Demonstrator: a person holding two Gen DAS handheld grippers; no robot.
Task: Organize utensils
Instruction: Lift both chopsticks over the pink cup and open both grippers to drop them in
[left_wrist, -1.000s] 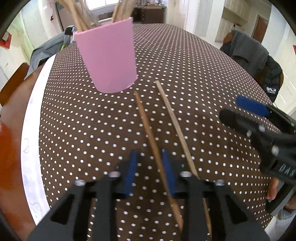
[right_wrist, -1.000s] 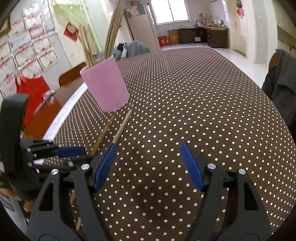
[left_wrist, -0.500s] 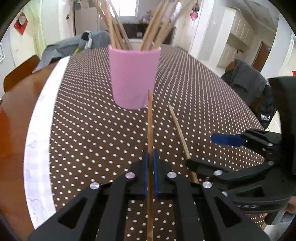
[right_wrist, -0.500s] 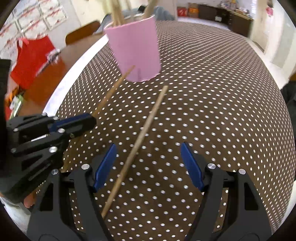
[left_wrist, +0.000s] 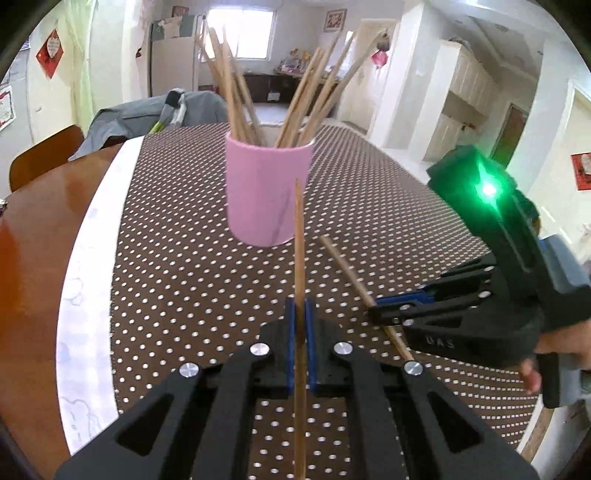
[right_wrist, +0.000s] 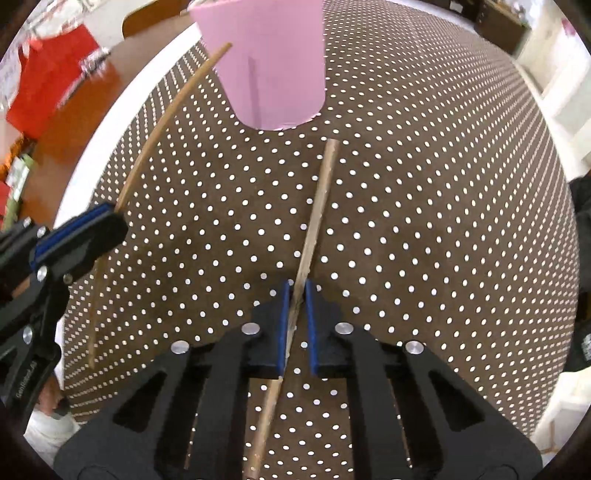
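The left claw (left_wrist: 300, 334) is clenching one thin wooden chopstick (left_wrist: 298, 258), lifted clear of the brown polka-dot bench (left_wrist: 166, 258), its tip pointing toward twelve o'clock at the pink cylindrical cup (left_wrist: 269, 192). That cup is already holding a fan of similar wooden sticks (left_wrist: 295, 99), so most of the sorting appears done. The right claw (right_wrist: 296, 325) is gripping the second wooden chopstick (right_wrist: 316, 218), which seems to be lying on the bench at the cup's six o'clock. Judging by this, only these two sticks are waiting to go in.
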